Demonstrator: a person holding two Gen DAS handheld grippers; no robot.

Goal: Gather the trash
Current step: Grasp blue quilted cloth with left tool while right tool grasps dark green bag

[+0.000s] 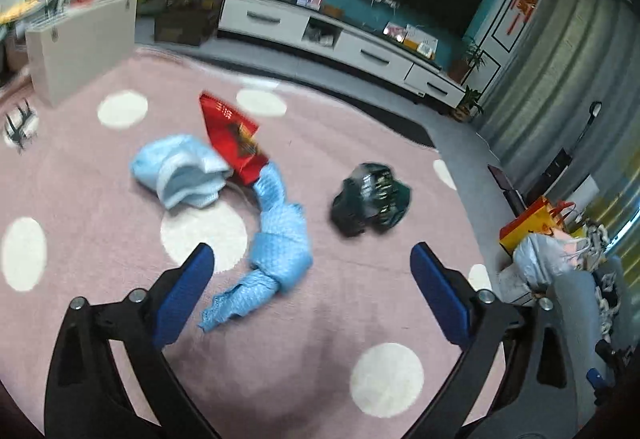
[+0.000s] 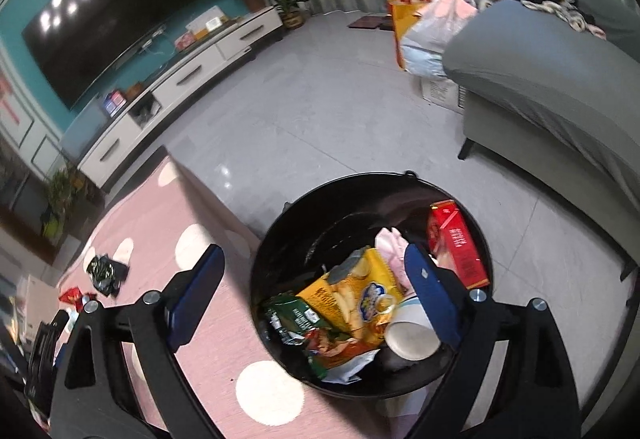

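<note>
Black bin (image 2: 280, 239) of snack wrappers (print unreadable) under the released, empty right hand-held gripper (image 2: 312, 279); left hand-held gripper (image 1: 312, 271) likewise.

Black frames, silver screws, blue fingers (image 1: 184, 295).

On the rug (image 1: 100, 175) a wrapper (image 1: 234, 137) lies between two cloths (image 1: 180, 169), a crumpled bag (image 1: 370, 199) to their right, and packets (image 2: 352, 299) lie in the bin (image 2: 320, 207).
</note>
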